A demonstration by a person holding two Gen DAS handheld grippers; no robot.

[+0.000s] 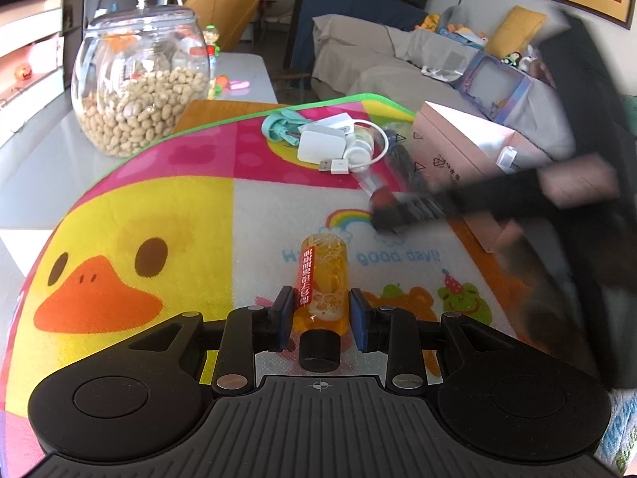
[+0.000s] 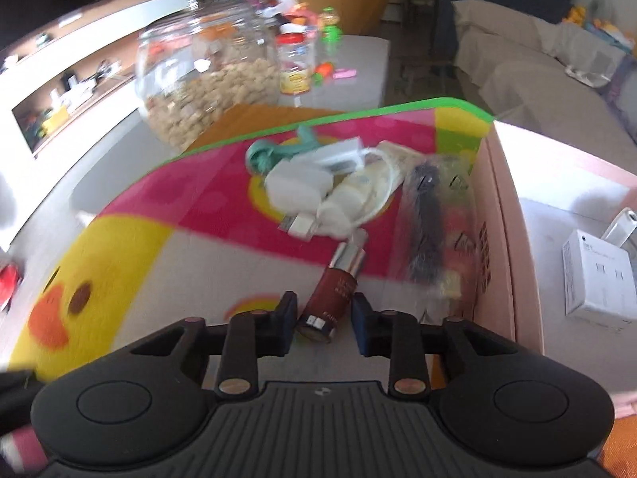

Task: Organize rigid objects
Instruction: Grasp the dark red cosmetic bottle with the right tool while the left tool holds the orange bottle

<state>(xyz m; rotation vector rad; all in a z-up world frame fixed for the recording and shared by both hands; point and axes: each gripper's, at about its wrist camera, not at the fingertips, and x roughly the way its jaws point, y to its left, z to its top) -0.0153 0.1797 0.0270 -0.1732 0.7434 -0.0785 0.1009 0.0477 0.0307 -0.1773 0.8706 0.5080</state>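
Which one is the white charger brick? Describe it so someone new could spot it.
Start at the cartoon play mat with the big yellow duck, then go to its far pink end, where a small pile of clutter lies beside the pink cardboard box. The white charger brick is the flat rounded square in that pile, lying in front of a teal plastic piece; a looped white cable lies beside it.

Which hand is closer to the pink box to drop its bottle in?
The right. Its hand-held gripper holds the brown bottle right beside the pink box; the left one with the orange bottle sits farther away.
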